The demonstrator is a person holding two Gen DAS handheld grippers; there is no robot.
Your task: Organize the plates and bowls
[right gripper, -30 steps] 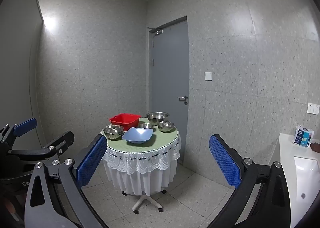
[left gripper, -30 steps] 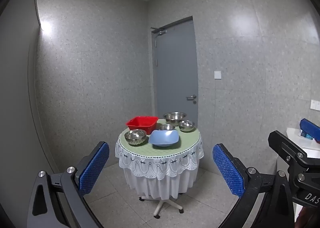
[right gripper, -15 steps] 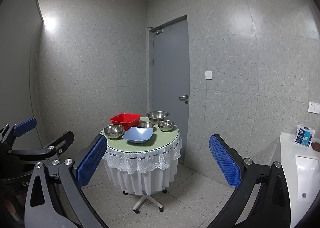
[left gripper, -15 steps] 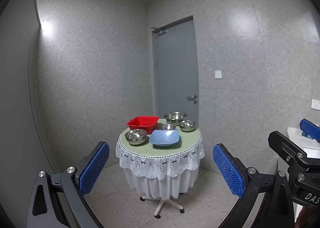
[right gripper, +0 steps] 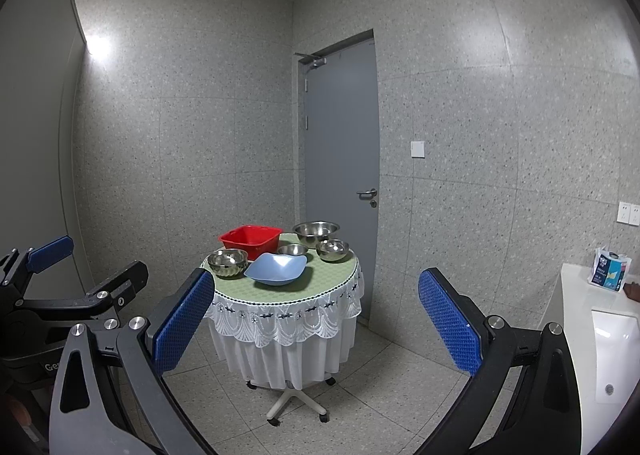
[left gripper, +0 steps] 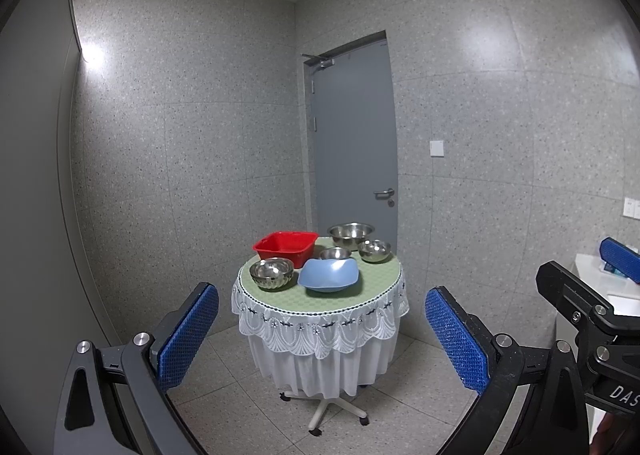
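Observation:
A small round table with a green cloth and lace skirt stands some way ahead. On it are a blue squarish plate, a red plastic basin, and several steel bowls: a ribbed one at the left, a large one at the back, two small ones. My left gripper and my right gripper are both open, empty, and well short of the table.
A grey door is shut behind the table. A white sink counter with a tissue pack is at the right. The table stands on a wheeled base on a tiled floor. Walls close in at the left.
Both views have crept slightly; the table sits about the same. Both grippers stay open and empty.

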